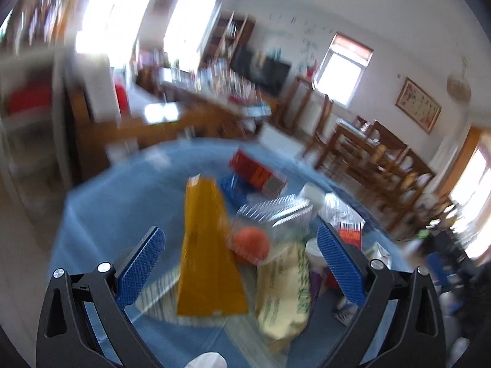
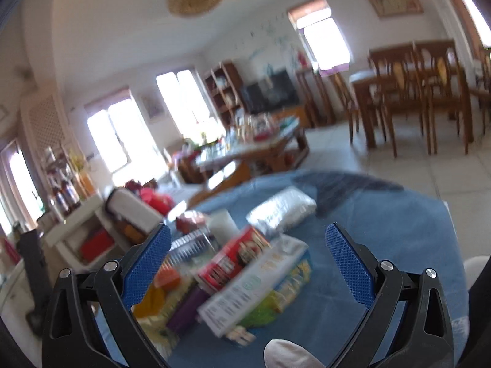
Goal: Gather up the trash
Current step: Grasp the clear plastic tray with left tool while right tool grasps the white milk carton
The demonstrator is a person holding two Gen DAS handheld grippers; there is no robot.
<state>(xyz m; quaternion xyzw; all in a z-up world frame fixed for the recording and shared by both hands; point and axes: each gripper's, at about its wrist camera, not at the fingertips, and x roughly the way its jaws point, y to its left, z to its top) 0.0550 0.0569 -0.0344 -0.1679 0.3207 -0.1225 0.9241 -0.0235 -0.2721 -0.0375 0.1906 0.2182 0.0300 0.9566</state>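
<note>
Together, two grippers are seen, left gripper (image 1: 239,263) and right gripper (image 2: 248,263), each with jaws spread apart and nothing held. On the blue-covered surface (image 1: 116,214) a trash heap is piled: one orange-yellow paper bag (image 1: 208,251), one orange ball (image 1: 253,242), one crinkled silver foil pouch (image 2: 282,210), one red printed carton (image 2: 236,259).
</note>
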